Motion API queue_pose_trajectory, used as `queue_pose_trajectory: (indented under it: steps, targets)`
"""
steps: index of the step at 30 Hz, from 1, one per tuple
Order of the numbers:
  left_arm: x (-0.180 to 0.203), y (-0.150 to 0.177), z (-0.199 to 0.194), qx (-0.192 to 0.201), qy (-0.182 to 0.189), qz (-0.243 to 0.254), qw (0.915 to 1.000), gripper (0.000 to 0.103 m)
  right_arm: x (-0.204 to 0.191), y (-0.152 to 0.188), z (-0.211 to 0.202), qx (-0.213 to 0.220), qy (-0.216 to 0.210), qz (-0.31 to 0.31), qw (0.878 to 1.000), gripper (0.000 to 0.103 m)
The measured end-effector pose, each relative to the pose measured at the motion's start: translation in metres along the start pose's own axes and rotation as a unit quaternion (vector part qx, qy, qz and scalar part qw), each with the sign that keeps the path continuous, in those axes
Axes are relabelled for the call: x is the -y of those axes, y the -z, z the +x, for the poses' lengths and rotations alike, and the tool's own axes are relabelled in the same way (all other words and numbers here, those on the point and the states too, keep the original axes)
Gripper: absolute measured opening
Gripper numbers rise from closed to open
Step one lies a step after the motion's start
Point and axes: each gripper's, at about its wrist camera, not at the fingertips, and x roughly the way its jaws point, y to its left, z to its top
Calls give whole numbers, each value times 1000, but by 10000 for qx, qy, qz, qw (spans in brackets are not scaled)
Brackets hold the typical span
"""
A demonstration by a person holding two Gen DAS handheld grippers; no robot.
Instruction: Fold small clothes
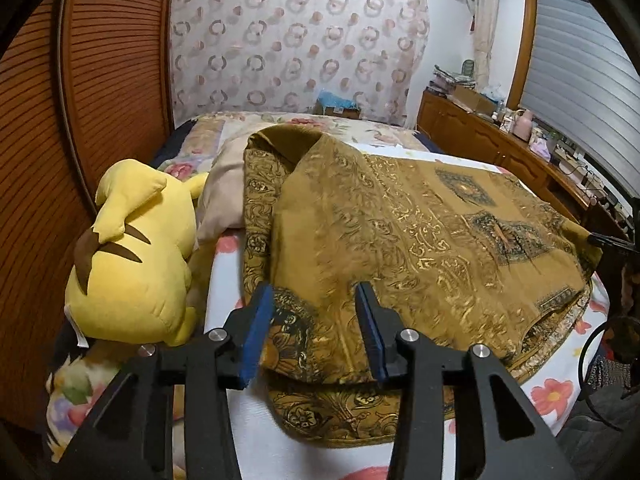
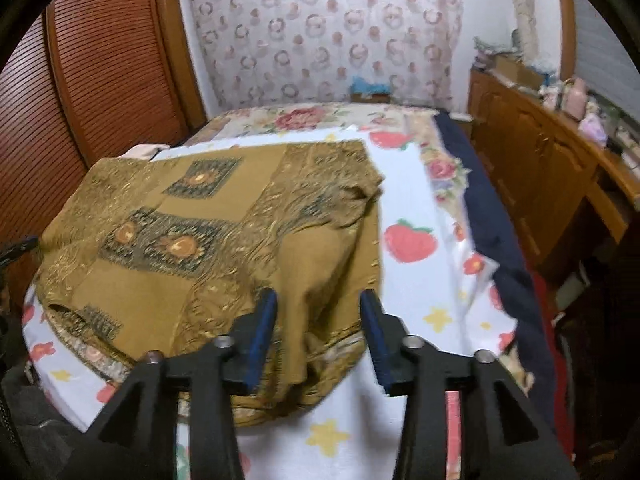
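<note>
An ochre patterned garment (image 1: 400, 220) lies folded over on the bed, its near edge just under both grippers. My left gripper (image 1: 314, 292) is open over the garment's near left corner; the cloth lies flat between the blue pads (image 1: 256, 332) and is not pinched. In the right wrist view the same garment (image 2: 180, 220) spreads to the left, with a rumpled fold at its near right corner. My right gripper (image 2: 319, 296) is open around that fold, and its pads (image 2: 262, 336) stand clear of the cloth.
A white sheet (image 2: 412, 280) with strawberries and flowers covers the bed. A yellow plush toy (image 1: 132, 264) and a beige pillow (image 1: 222, 200) lie at the left, beside louvred wooden doors (image 1: 80, 120). A cluttered wooden cabinet (image 2: 540, 168) runs along the right.
</note>
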Motion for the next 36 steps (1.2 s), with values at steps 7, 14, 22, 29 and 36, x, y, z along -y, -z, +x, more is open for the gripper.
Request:
queue_pose_trajectory:
  steps: [7,14,22,29,36]
  targets:
    - [2,5,13,-151,-31,15,9999,64,-5,13,16,-5,73,69,9999,46]
    - [-7,12,30,-468,-210,-74,9987,64,-4,22,38,-227,333,-29,9992,56]
    - [-13,19,39,-609,-229,-216,9977,64,-7,30,39,-299,443,-16,9986,61]
    - [-14,18,42,-660,-330,-179,9971,64,-9,46,28,-70,608,81,9981,68]
    - [-16,18,44,-667,-383,-159,9969,64,-7,50,26,19,671,115,9977,76]
